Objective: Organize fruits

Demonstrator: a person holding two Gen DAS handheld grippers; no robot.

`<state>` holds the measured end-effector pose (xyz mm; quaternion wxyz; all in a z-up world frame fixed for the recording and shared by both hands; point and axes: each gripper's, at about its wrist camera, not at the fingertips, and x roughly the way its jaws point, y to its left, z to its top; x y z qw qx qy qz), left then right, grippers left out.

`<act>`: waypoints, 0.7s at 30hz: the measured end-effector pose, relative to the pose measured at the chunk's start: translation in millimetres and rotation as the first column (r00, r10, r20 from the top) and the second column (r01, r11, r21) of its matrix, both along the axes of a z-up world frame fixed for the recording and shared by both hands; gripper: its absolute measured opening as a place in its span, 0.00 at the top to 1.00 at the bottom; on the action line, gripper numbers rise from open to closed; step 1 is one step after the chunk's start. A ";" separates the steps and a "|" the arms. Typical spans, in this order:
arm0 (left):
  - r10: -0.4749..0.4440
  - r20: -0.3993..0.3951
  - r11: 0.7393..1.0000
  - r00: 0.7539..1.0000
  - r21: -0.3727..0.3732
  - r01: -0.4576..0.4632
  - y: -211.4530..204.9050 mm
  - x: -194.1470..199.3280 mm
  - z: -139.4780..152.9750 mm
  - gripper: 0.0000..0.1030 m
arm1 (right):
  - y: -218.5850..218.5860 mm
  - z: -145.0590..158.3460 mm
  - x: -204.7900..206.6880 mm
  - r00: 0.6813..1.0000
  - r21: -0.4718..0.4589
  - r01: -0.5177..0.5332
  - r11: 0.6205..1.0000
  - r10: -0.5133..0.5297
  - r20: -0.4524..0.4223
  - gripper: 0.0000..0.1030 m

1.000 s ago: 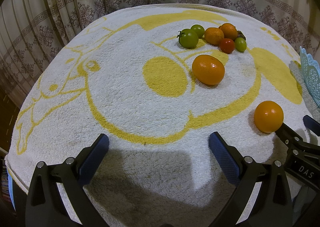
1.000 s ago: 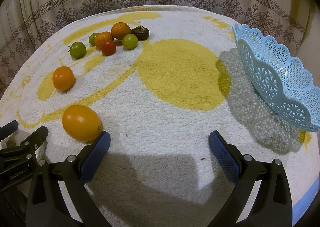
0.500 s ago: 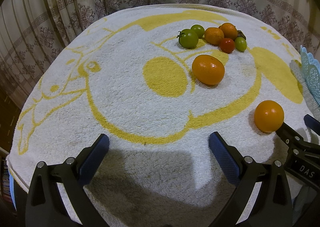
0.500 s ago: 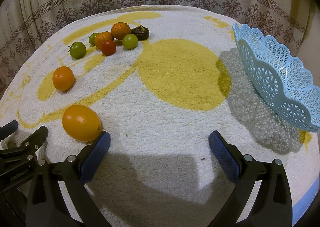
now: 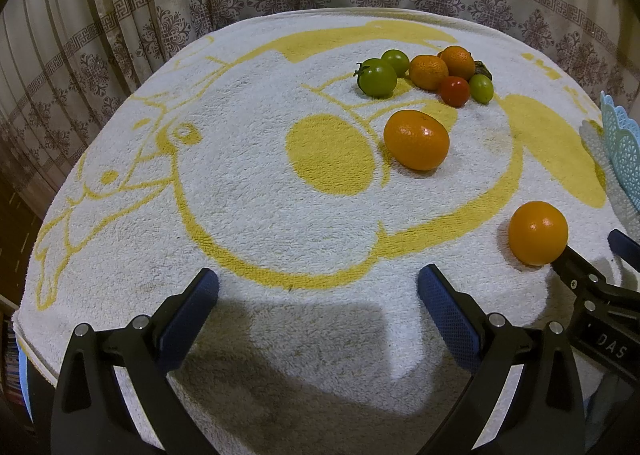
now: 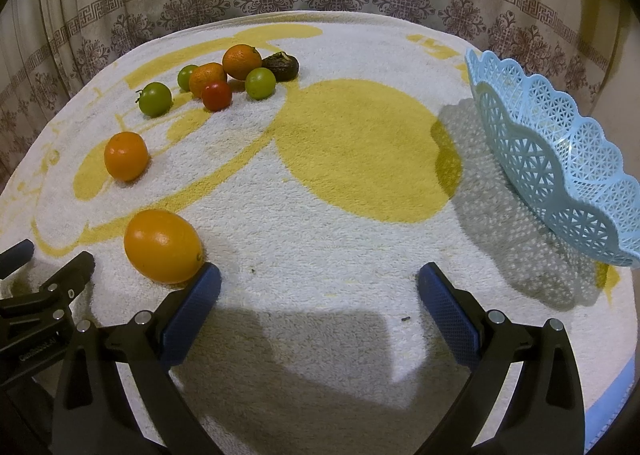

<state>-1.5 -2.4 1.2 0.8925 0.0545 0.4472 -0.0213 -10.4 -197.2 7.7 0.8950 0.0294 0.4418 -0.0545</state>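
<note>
You are holding both grippers [image 5: 318,297] [image 6: 319,291] spread and empty, the right nearing the closest orange [image 6: 163,245], presumably bound for the basket [image 6: 560,159].

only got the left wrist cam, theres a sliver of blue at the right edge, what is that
Observer: A light blue lattice basket with a scalloped rim, on the right side of the towel.
Operator: right gripper holding anything
Observer: No. The right gripper is open with nothing between its fingers; the big orange lies right by one fingertip.
Operator: something dark behind the far oranges?
Observer: A dark brown fruit, at the right end of the cluster.
</note>
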 end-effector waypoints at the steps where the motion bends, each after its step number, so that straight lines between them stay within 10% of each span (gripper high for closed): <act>1: 0.000 -0.001 1.000 1.000 -0.004 0.000 0.0 0.0 -0.1 0.05 | -1.6 0.4 -0.2 1.000 0.009 -0.001 1.000 0.001 0.002 0.02; 16: 0.072 0.049 0.996 0.996 -0.060 -0.069 26.3 8.0 23.1 0.05 | 22.1 22.3 -5.5 0.977 0.145 -0.210 0.967 0.201 0.077 0.02; 21: 0.069 0.060 0.996 0.996 -0.058 -0.066 30.7 11.4 27.2 0.05 | 39.2 20.3 4.8 0.965 0.159 -0.260 0.952 0.255 0.056 0.25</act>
